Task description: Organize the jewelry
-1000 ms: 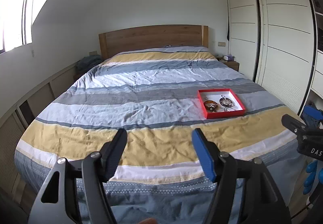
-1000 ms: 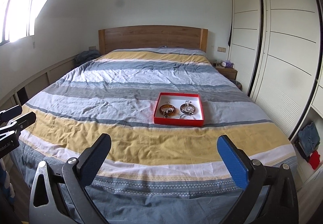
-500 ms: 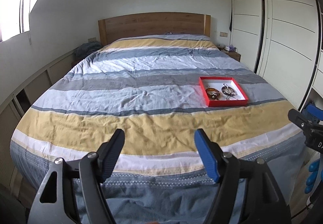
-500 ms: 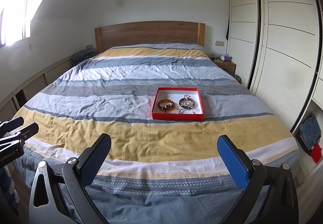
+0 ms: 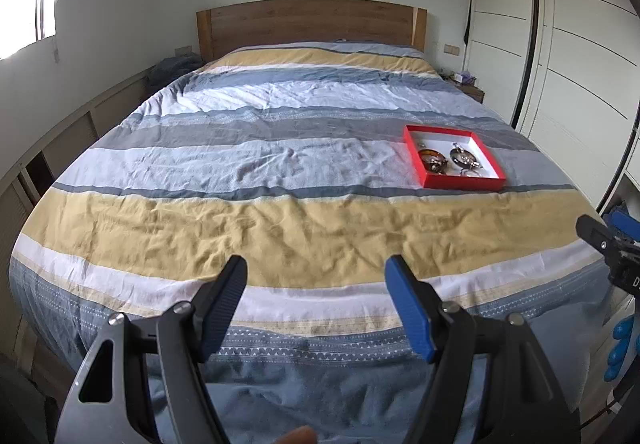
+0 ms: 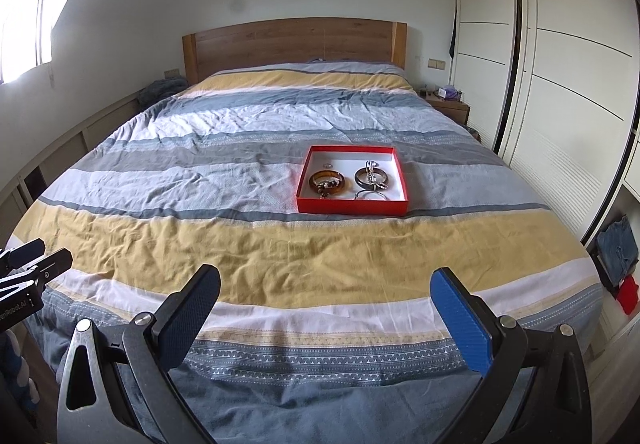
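A red tray [image 6: 352, 208] with a white floor lies on the striped bed, right of centre. In it are an amber bangle [image 6: 328, 181], a dark bangle with a silver chain [image 6: 372, 177], a thin silver ring-shaped bangle [image 6: 371, 195] and a small ring [image 6: 327, 165]. The tray also shows in the left wrist view [image 5: 464, 185]. My left gripper [image 5: 316, 276] is open and empty over the foot of the bed. My right gripper [image 6: 326, 286] is open wider, empty, also at the foot, well short of the tray.
The bed [image 6: 240, 244] has a wooden headboard [image 6: 296, 43]. White wardrobe doors [image 6: 560, 83] run along the right, with a nightstand [image 6: 448, 103] beside the bed. Low panelling lines the left wall. Clothes sit on shelves at lower right [image 6: 616, 248].
Both grippers have moved closer to the bed and tilted slightly down; the tray appears nearer. Both stay open.
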The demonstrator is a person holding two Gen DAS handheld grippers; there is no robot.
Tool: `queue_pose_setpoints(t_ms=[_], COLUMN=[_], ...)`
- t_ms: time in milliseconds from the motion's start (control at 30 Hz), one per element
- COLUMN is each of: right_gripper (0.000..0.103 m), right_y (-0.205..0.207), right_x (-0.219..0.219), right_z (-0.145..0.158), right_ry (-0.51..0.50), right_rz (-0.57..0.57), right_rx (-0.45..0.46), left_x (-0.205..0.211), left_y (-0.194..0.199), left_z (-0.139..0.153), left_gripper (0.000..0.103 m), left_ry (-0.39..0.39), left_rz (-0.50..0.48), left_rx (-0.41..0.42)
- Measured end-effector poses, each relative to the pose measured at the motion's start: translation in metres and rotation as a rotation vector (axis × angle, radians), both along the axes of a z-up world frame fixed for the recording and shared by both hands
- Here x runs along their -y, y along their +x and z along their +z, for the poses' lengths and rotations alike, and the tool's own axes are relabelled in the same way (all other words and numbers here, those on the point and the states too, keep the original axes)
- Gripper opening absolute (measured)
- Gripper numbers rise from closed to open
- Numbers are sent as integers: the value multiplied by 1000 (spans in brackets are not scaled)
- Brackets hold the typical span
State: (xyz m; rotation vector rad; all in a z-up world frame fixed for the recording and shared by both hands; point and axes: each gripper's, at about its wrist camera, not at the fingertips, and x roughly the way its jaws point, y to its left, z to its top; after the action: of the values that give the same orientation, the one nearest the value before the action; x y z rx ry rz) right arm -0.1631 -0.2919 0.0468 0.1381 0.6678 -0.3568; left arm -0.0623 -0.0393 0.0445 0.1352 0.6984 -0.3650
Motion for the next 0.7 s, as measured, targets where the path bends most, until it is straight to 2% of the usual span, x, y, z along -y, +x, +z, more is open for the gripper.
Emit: queue_pose_setpoints(t_ms=[300, 700], right_gripper=[103, 103], right_y=[12, 19], right_x=[13, 37], right_z=[-16, -31], right_ry=[-14, -1], right_rz=[-11, -34], right_rx=[-38, -42], left_x=[5, 16], left_y=[20, 38], left_z=[-24, -44], left_gripper=[70, 70], left_ry=[31, 91], left_rz=[48, 83], left_rx=[-55, -99])
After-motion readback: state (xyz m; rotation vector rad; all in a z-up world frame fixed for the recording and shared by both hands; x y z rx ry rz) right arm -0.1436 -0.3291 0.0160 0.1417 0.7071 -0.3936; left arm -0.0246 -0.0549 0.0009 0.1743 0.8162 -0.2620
